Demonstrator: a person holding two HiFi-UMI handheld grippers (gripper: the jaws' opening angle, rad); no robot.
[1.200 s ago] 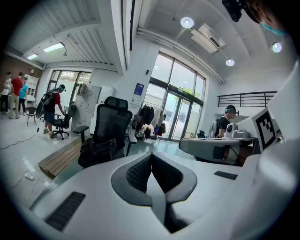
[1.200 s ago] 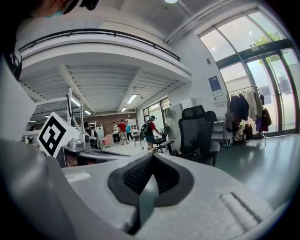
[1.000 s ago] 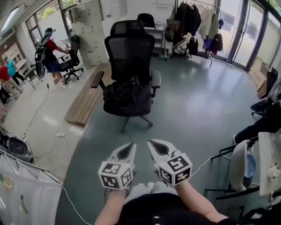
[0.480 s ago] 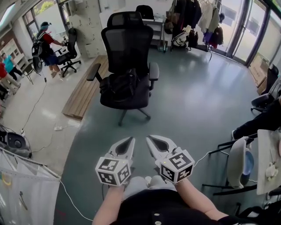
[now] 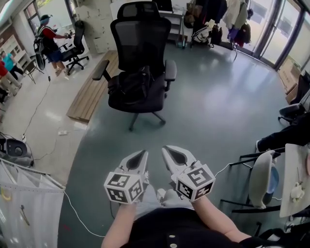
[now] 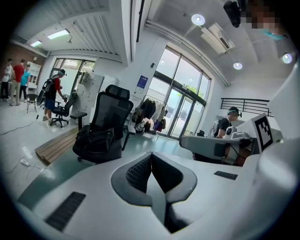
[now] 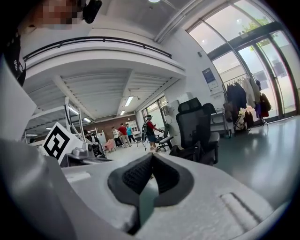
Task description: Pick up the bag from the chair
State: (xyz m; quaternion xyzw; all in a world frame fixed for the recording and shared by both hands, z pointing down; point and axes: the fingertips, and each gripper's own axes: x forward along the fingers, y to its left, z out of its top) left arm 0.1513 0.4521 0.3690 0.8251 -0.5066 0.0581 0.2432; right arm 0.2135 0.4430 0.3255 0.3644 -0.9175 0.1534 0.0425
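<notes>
Only in the head view: left tool (image 5: 142, 154) and right tool (image 5: 166, 149) side by side low in frame, well apart from the black office chair (image 5: 140, 53) on the grey floor (image 5: 218, 111). Black bag (image 5: 131, 85) slumped on the seat, leaning against the backrest. Only there too: a wooden platform (image 5: 89, 99) on the floor left of the chair.

In the left tool's view instead: chair and bag side-on at left, glazed doors behind, a seated person (image 6: 228, 124) at right. In the right tool's view: chair at right, a group of people (image 7: 123, 135) standing far back.

Left tool fully shut, ribbed pads meeting at the tip, nothing between them, touching nothing. Right tool likewise shut and empty.

Bag in the right tool's view no more than a dark lump on the seat, hard to make out. Clothes rack (image 5: 227, 14) cut off by the head view's top edge. Wrists hidden behind the marker cubes (image 5: 126, 188).
</notes>
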